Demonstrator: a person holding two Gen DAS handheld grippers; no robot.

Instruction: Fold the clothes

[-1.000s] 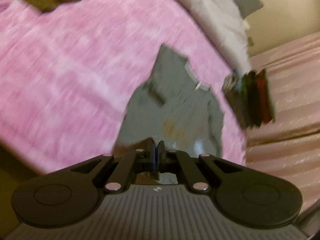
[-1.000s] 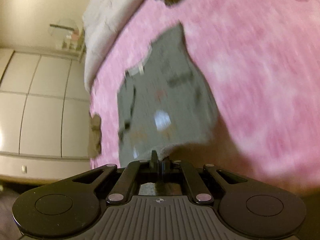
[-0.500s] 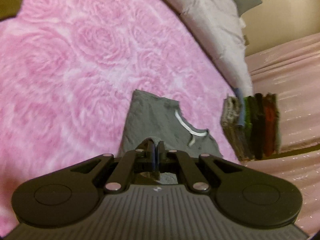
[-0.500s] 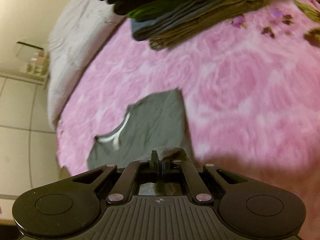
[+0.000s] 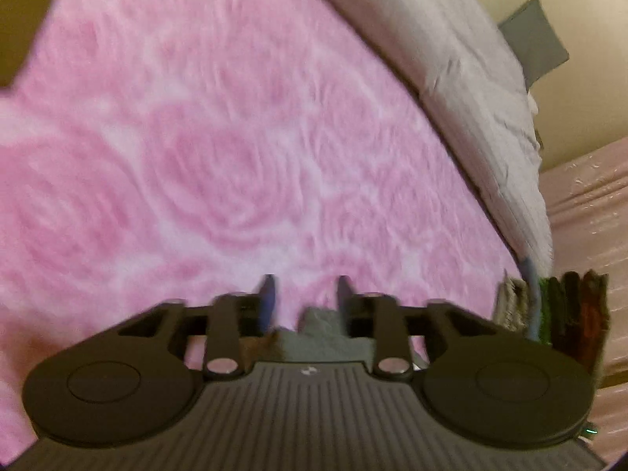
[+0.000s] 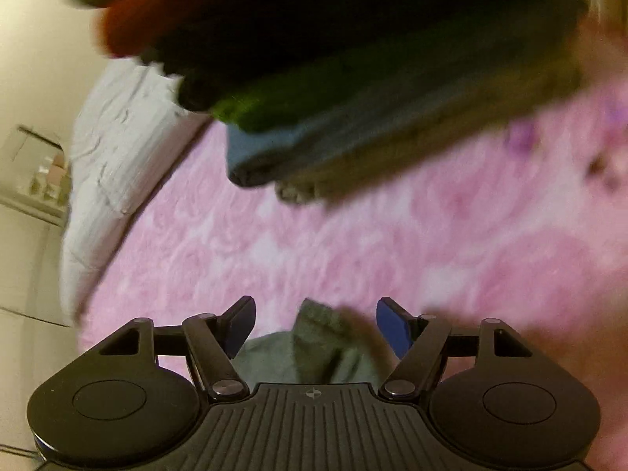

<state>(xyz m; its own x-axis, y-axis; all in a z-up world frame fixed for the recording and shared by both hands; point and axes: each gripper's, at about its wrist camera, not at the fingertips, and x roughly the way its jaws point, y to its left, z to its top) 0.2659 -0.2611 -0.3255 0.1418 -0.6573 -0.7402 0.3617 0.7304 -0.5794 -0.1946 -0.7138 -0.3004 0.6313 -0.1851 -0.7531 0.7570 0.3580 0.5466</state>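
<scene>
Both grippers, left gripper (image 5: 304,298) and right gripper (image 6: 314,324), are standing wide open, holding nothing | grey garment (image 6: 314,353) is lying between fingers on pink blanket (image 5: 235,157) | advice: withdrawing straight back is keeping fold flat.

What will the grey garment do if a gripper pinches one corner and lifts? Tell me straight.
The grey garment would likely droop, not hold shape: its edge already lies rumpled between the open right gripper fingers. It looks thin, so probably light. The fuzzy pink blanket may drag at it if pushed.
</scene>
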